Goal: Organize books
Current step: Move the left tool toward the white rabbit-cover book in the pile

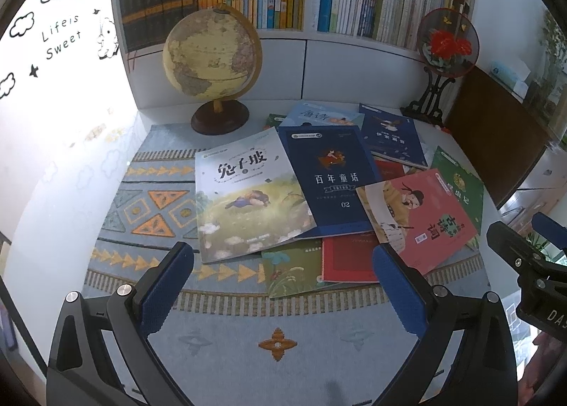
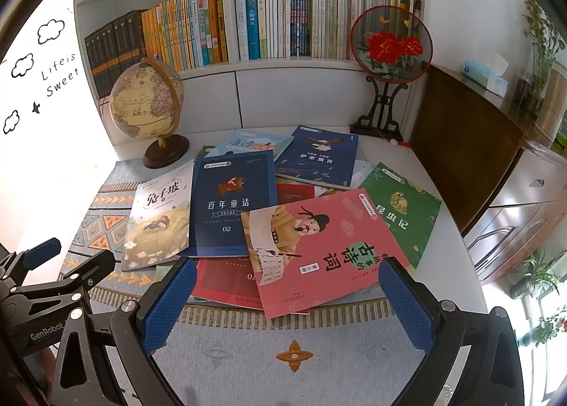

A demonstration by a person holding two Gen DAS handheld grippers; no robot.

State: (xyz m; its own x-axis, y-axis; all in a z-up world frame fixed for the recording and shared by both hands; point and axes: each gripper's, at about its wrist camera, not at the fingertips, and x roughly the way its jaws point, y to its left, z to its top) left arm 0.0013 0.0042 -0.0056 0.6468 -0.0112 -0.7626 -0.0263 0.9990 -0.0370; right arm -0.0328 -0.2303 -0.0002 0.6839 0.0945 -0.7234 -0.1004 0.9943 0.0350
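Observation:
Several thin books lie scattered and overlapping on a patterned mat [image 1: 149, 200]. A meadow-cover book [image 1: 248, 196] lies leftmost, beside a navy book marked 02 [image 1: 333, 179]. A pink book [image 2: 319, 250] lies on top at the front, over a red book [image 2: 223, 282] and a green book [image 2: 404, 211]. Another navy book [image 2: 319, 157] and a light blue one [image 2: 251, 143] lie behind. My left gripper [image 1: 283, 260] hovers open before the pile's near edge. My right gripper [image 2: 287, 274] is open too, its fingers flanking the pink book's near corner without touching it.
A globe [image 1: 212, 62] stands at the mat's back left. A round fan ornament [image 2: 389, 44] on a black stand sits back right. A white bookshelf [image 2: 244, 30] full of upright books rises behind. A dark wooden cabinet [image 2: 460, 157] borders the right side.

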